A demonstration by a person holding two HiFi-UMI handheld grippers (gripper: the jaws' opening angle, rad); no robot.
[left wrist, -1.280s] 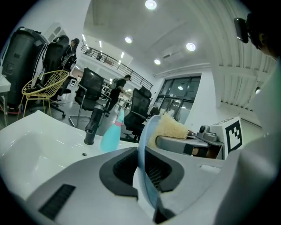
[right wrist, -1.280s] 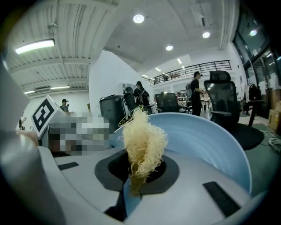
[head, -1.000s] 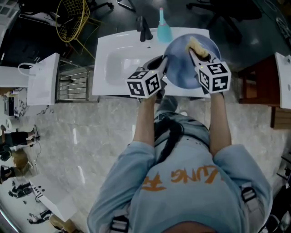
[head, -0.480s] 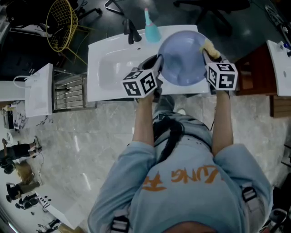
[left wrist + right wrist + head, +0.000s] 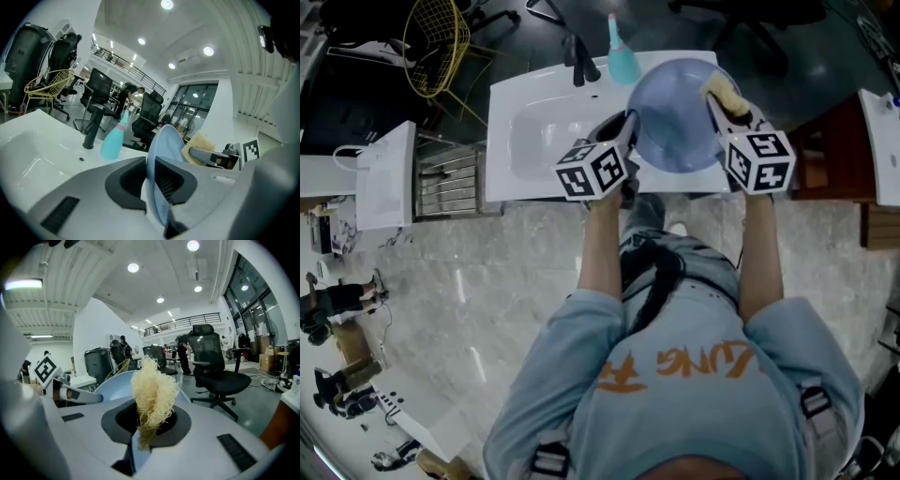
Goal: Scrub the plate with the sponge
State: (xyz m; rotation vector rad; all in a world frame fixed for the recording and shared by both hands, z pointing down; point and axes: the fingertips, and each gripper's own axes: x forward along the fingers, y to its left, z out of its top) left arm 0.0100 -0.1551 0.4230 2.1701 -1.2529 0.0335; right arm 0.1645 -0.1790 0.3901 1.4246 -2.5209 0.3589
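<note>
Jaws of the left gripper (image 5: 152, 176) were closed on the near left rim of the blue plate (image 5: 675, 117), one pad on each face; the left gripper view showed the plate almost edge-on. Jaws of the right gripper (image 5: 146, 425) pinched the yellow fibrous sponge (image 5: 152, 392), which stuck up from between them and lay at the plate's far right rim in the head view. The plate was held over the right end of the white sink (image 5: 502, 141), its right rim about level with the sink's right edge. To its left the basin lay open. At the sink's back edge stood the dark faucet (image 5: 579, 61) and a teal bottle (image 5: 623, 58), the bottle just beside the plate's far left rim. Dark floor lay beyond the sink's right edge, and pale marble floor in front
</note>
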